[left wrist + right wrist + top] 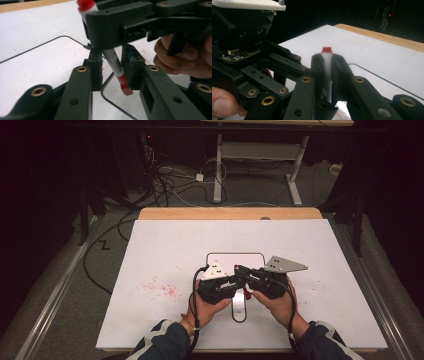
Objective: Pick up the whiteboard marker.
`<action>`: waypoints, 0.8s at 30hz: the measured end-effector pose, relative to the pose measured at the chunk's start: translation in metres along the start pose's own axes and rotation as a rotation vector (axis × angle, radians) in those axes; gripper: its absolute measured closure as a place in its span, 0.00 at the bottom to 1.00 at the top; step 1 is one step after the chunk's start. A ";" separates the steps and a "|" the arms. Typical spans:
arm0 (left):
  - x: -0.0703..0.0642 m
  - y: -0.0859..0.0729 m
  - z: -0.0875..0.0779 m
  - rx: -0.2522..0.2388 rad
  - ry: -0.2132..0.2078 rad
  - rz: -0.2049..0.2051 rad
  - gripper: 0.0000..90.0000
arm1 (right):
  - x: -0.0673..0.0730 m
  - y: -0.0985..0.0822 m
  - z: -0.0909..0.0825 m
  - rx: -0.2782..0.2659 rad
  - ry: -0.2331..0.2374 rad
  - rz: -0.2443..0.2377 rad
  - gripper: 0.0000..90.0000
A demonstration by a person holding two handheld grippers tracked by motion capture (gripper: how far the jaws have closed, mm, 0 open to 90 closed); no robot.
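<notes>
A white marker with a red end stands upright between the pads of my right gripper, which is shut on its barrel. In the left gripper view the marker slants down to its red cap. The jaws of my left gripper stand on either side of that cap end, with a thin gap still showing at one pad. From above, both grippers meet tip to tip at the marker, left gripper and right gripper, each held in a hand over the board's near middle.
A white board covers the wooden table. On it is a black outline drawing and red ink speckles at left. Cables and a desk frame lie on the dark floor beyond.
</notes>
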State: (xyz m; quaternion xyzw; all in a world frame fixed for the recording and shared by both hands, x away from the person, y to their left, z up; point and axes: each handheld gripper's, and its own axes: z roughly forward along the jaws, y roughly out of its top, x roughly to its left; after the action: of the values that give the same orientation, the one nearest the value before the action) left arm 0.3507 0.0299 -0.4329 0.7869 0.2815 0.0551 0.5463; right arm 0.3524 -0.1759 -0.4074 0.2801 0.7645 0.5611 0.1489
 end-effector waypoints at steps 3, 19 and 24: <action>0.003 -0.001 -0.001 0.012 0.009 0.004 0.83 | 0.002 0.000 0.000 0.002 0.001 -0.006 0.90; 0.004 0.000 -0.003 0.034 0.068 0.083 0.87 | 0.003 -0.001 -0.001 0.005 0.003 -0.015 0.87; 0.009 -0.003 -0.005 0.048 0.111 0.103 0.87 | 0.001 -0.001 -0.001 0.008 -0.028 0.006 0.61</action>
State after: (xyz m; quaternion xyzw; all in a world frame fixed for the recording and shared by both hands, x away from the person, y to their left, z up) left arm 0.3558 0.0390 -0.4354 0.8089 0.2717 0.1199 0.5074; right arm 0.3512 -0.1766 -0.4079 0.2911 0.7638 0.5544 0.1567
